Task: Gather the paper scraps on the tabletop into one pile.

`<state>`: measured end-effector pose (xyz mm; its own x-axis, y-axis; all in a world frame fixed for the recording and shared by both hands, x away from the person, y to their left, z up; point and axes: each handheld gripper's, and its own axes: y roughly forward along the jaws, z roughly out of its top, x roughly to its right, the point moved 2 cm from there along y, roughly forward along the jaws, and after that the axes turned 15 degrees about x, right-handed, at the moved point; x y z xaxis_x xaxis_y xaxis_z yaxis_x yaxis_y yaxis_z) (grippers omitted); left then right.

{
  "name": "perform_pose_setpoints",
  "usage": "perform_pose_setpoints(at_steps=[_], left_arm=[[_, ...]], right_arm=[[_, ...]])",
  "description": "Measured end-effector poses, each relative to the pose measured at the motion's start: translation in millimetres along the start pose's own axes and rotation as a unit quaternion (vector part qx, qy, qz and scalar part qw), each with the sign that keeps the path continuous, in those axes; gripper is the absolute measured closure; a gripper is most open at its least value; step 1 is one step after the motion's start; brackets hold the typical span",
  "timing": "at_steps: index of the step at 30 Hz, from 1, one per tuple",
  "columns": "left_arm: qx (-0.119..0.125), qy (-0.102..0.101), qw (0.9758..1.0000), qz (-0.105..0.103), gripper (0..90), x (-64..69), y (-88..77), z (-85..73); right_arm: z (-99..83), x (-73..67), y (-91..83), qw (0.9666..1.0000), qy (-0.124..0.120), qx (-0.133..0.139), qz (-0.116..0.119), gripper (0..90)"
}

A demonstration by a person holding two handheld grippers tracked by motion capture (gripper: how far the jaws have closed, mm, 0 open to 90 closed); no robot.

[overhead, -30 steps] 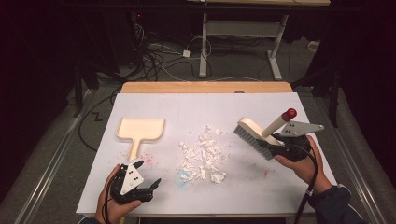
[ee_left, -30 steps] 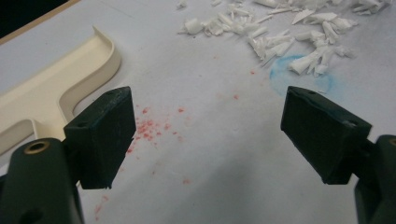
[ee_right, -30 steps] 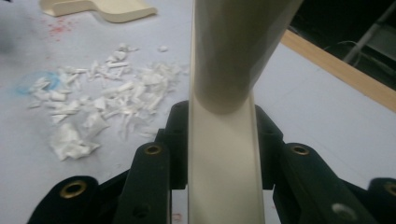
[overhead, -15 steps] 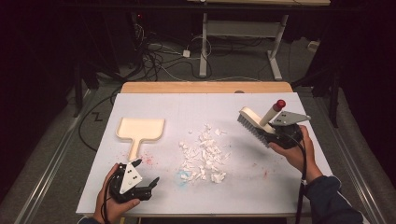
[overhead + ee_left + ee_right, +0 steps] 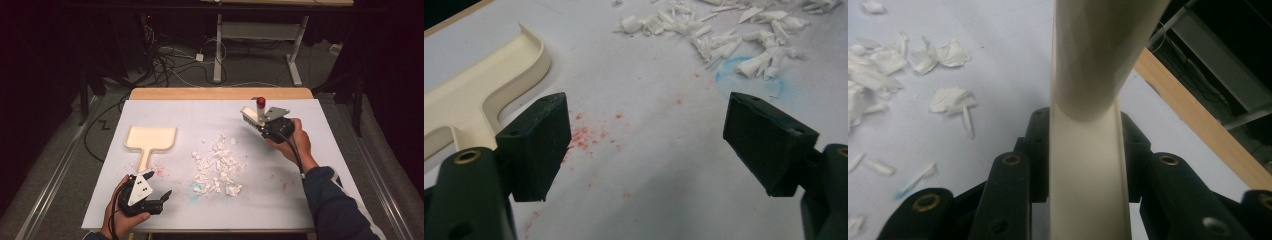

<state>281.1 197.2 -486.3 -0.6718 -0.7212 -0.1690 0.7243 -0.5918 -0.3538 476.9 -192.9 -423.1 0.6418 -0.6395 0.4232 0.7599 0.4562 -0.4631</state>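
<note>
High view first: the white table point(image 5: 165, 107) carries a cream dustpan point(image 5: 150, 140) at left and a heap of paper scraps point(image 5: 217, 165) in the middle — nothing lies between them. My right gripper point(image 5: 272, 127) is clamped on the brush point(image 5: 252, 116) handle, beyond the heap, ready to sweep toward me. My left gripper point(image 5: 157, 200) waits spread apart near the dustpan — empty.

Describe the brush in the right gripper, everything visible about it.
The brush is cream-coloured, plastic by its look, with a round handle ending in a red cap and a block of dark bristles. The right gripper is shut on its handle, seen close between the black jaws in the right gripper view. It is held tilted at the far right side of the table, beyond the white scraps.
</note>
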Motion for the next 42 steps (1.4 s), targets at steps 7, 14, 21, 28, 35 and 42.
perform_pose_setpoints(at_steps=[7,14,21,28,35,42], left_arm=[[-0.012,0.004,0.9999,-0.006,18.2,5.8,-0.3,-3.7],[-0.019,0.003,0.9998,-0.006,18.2,7.5,-5.0,-6.5],[-0.02,0.0,0.9998,-0.004,18.2,8.8,-4.9,-6.7],[-0.028,0.006,0.9996,-0.007,18.1,10.2,-3.9,-7.1],[-0.029,0.004,0.9996,-0.006,18.1,10.4,-5.0,-6.8],[-0.03,0.004,0.9995,-0.006,18.2,11.4,-3.8,-6.2]], right_arm=[[13.7,-28.2,39.6,0.9994,-0.028,-0.008,0.017,68.2],[27.8,-67.8,55.8,0.9949,-0.076,0.01,0.065,68.2],[34.2,-93.0,45.3,0.9831,-0.108,0.049,0.139,68.1],[33.9,-116.2,21.7,0.9661,-0.143,0.07,0.203,68.1],[27.7,-124.6,-17.6,0.9528,-0.141,0.099,0.25,68.1],[30.8,-113.9,-41.1,0.9576,-0.116,0.126,0.232,68.1]])
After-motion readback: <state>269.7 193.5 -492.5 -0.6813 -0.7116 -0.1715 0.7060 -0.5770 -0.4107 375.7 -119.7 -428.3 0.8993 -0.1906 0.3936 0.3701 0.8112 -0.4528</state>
